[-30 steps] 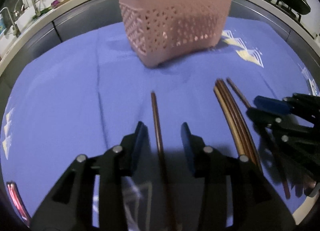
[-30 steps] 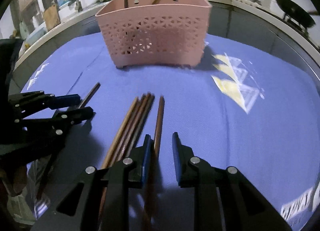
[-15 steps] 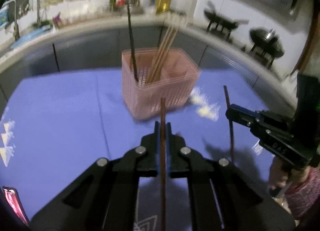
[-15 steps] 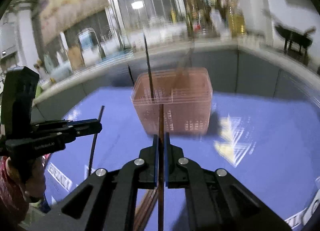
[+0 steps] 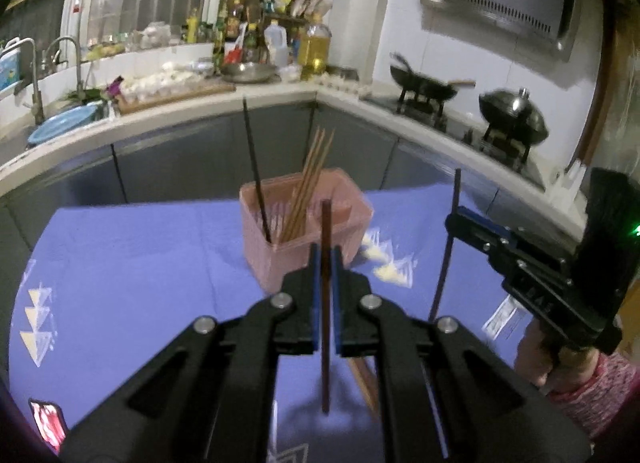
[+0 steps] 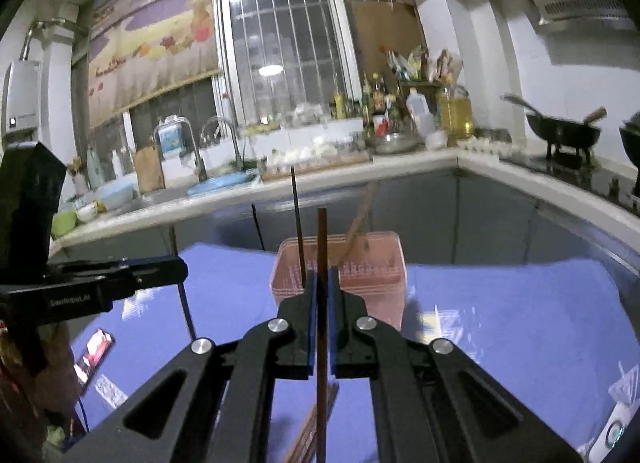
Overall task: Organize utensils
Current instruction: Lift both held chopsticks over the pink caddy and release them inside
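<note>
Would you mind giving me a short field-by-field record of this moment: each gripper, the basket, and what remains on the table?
left gripper: shut on a brown chopstick, held upright
right gripper: shut on a second chopstick, also upright
pink basket: on the blue cloth, holds one dark chopstick and a leaning bundle of brown ones
left on cloth: more chopsticks below the grippers

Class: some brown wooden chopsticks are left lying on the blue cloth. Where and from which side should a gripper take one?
Grip a brown wooden chopstick mid-shaft, coming from above with the fingers either side of it. It lies flat on the blue cloth and is thin, so only its narrow width fits between them.
</note>
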Demonstrator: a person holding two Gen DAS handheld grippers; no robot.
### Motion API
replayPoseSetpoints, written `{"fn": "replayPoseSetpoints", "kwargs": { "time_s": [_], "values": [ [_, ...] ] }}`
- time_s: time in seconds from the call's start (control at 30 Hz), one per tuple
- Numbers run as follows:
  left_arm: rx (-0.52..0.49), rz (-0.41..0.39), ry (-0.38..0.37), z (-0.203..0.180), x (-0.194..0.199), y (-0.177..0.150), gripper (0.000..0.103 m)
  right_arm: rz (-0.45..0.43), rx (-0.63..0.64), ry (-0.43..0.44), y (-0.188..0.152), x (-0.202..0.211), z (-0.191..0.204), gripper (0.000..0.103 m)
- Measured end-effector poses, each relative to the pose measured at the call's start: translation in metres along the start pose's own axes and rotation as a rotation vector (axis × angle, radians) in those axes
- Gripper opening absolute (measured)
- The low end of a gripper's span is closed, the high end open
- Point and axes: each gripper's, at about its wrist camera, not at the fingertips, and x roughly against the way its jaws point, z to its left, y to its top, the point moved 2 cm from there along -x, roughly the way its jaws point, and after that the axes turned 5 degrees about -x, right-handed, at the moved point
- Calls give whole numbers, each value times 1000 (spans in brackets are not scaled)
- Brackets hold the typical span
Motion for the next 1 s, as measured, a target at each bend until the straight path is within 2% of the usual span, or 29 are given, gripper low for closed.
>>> {"fn": "replayPoseSetpoints", "kwargs": {
  "time_s": [0.13,0.27,0.37,0.43,0.53,0.63,0.77,0.87,0.97,1.0],
  "values": [
    [-1,-116,22,5,21,57,4,-66,-12,27,50,-10,6,5],
    [-8,-223,73,9,29,108,4,-165,-22,7,104,-35,13,5],
    [-48,-262,153,10,18,128,4,-228,-37,-12,124,-50,12,5],
    [-60,-248,171,12,3,132,4,-256,-58,-20,132,-66,9,5],
    [-76,-205,199,17,-27,128,4,-251,-80,-38,128,-92,2,5],
    [-88,-152,220,23,-58,117,4,-183,-124,-40,108,-122,-10,5],
    [-77,-73,213,29,-89,95,5,-77,-93,-69,73,-151,-16,5],
    [-50,8,212,30,-107,81,14,9,-86,-47,53,-161,-16,7],
    [-19,0,199,33,-101,77,26,38,-103,-21,48,-153,-16,17],
    [1,-15,198,35,-94,76,29,31,-105,-18,50,-147,-15,29]
  ]
}}
